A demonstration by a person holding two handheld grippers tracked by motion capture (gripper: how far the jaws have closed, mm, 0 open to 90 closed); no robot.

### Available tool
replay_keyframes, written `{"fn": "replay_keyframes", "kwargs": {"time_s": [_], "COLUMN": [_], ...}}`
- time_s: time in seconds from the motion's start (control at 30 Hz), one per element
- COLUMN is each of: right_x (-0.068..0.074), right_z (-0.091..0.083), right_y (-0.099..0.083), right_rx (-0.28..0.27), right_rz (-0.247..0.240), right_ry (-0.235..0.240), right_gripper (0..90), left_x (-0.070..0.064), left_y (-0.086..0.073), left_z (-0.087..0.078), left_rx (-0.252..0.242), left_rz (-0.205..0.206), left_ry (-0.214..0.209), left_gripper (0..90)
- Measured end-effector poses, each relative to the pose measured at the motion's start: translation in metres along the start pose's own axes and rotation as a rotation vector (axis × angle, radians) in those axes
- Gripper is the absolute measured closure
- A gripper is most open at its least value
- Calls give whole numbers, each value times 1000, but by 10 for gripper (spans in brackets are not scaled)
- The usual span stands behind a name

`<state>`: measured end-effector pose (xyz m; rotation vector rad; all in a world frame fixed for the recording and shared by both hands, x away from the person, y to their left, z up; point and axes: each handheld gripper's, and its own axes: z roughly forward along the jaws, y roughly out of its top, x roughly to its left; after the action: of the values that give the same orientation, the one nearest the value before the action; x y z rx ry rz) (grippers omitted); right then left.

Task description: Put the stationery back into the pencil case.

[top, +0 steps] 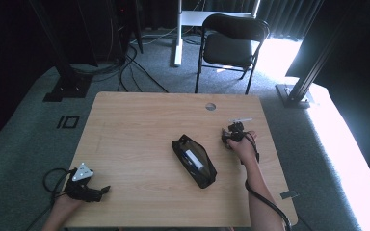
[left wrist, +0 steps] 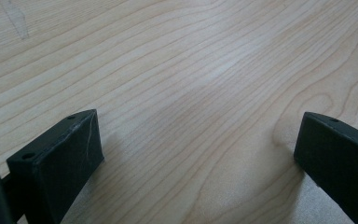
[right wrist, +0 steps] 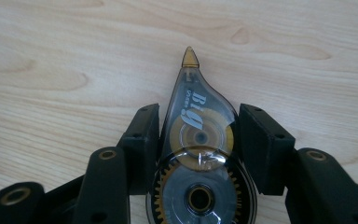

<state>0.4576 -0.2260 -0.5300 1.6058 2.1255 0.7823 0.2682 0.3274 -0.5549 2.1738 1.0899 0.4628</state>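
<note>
High view: right gripper [top: 234, 131] holding tape roller by right table [top: 125, 125] edge, open pouch [top: 194, 160] mid-table. Left gripper [left wrist: 191, 154] view: jaws idling open, empty. Right gripper [right wrist: 198, 130] view: jaws clamping roller [right wrist: 196, 140]; carry level, lower into pouch

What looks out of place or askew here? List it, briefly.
Little stands out. The black pencil case lies unzipped and at a slant mid-table, a white item showing inside. The correction tape dispenser sits squarely between the right gripper's jaws, undamaged. The left gripper is open over bare wood.
</note>
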Motion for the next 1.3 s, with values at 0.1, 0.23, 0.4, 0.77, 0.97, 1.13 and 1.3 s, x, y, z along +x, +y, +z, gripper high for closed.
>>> {"fn": "replay_keyframes", "kwargs": {"time_s": [0.1, 0.23, 0.4, 0.77, 0.97, 1.13, 1.3], "right_x": [-1, 2, 11, 38, 54, 70, 85], "right_z": [-8, -21, -37, -73, -85, -96, -100], "right_y": [3, 6, 11, 16, 17, 18, 19], "right_rx": [-1, -13, -26, -81, -87, -106, -121], "right_rz": [-2, -9, -42, -69, -115, -142, -155], "right_ry": [4, 13, 32, 128, 149, 184, 240], "right_gripper": [497, 498, 498, 498, 499, 499, 499], "left_x": [0, 0, 0, 0, 0, 0, 0], "left_y": [0, 0, 0, 0, 0, 0, 0], "left_z": [0, 0, 0, 0, 0, 0, 0], "left_rx": [0, 0, 0, 0, 0, 0, 0], "left_rz": [0, 0, 0, 0, 0, 0, 0], "left_ry": [0, 0, 0, 0, 0, 0, 0], "left_gripper": [11, 11, 11, 11, 11, 11, 11]}}
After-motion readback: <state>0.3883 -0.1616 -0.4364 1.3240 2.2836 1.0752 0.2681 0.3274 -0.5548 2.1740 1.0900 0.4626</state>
